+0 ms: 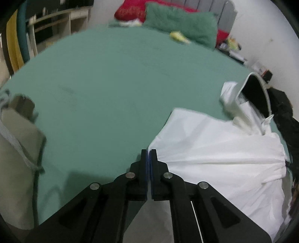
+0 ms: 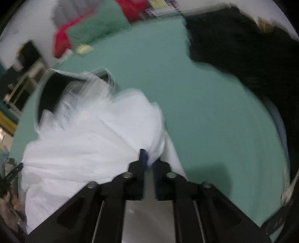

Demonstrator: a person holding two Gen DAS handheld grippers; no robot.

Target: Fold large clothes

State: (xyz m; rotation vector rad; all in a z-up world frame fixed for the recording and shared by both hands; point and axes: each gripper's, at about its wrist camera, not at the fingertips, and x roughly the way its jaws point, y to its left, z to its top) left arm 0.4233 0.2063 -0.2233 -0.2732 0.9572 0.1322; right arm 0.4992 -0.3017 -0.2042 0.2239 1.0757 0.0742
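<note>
Two grippers work over a bed covered by a green sheet [image 1: 112, 89]. No brand, label or legible writing can be made out; both views are blurred. No container with visible contents can be identified.

Left gripper [image 1: 149, 152]: jaws clenched together, pinching the near corner of the white garment [image 1: 214, 158]. Creases fan out across the cloth from this corner.

Right gripper [image 2: 149, 157]: jaws part-way apart, with an edge of the white garment lying between them. Whether the pads press on the cloth cannot be told through the motion blur.

White garment: spread on the near part of the green sheet, to the right in the left wrist view and to the left in the right wrist view. A collar or neck opening [image 1: 254, 89] shows at its far end.

Beige clothing [image 1: 18, 149] lies at the near left of the left wrist view. Dark clothing [image 2: 243, 46] lies further out, right of the garment.

Far end: a green pillow [image 1: 181, 26], a red pillow [image 1: 130, 9] and a grey headboard [image 1: 220, 11].
</note>
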